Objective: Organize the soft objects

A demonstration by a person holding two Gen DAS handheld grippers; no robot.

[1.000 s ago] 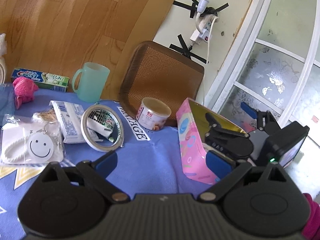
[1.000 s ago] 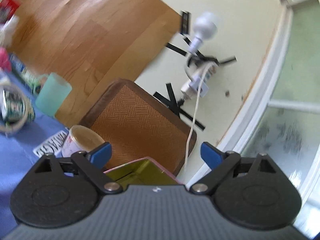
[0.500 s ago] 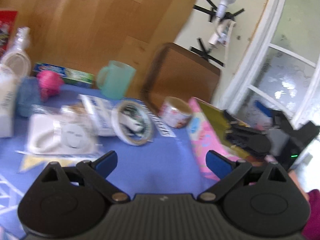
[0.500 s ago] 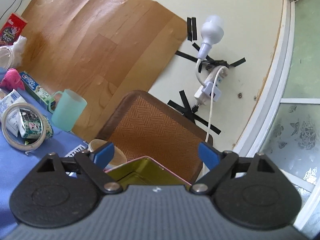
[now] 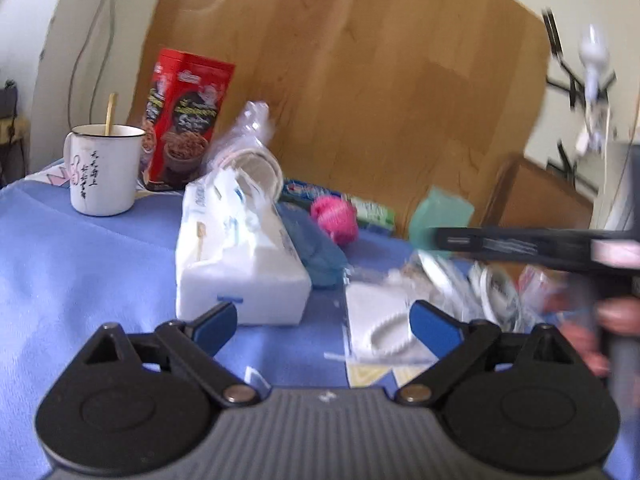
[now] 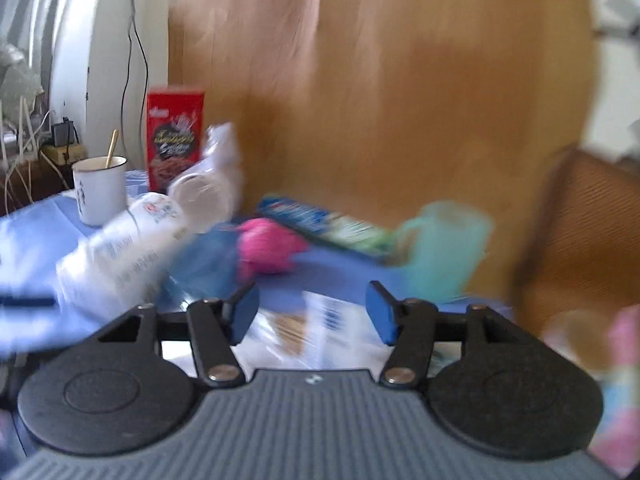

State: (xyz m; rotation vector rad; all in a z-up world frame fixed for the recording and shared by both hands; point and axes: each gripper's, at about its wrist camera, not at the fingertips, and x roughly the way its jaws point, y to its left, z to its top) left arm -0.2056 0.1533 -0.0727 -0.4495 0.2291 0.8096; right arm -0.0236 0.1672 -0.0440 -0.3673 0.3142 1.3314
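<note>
Right wrist: pink ball point(image 6: 269, 249) beyond closing tool point(image 6: 312, 306).

Both grippers have swung left, away from the pink box and window toward the white mug point(image 5: 103, 168) and tissue pack point(image 5: 236, 256). The right gripper point(image 6: 312, 312) jaws are closing, empty.

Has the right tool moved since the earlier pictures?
Yes. The right tool swung left: the wall lamp is gone from its view, and the red box now shows; its jaws are closing, empty.
</note>
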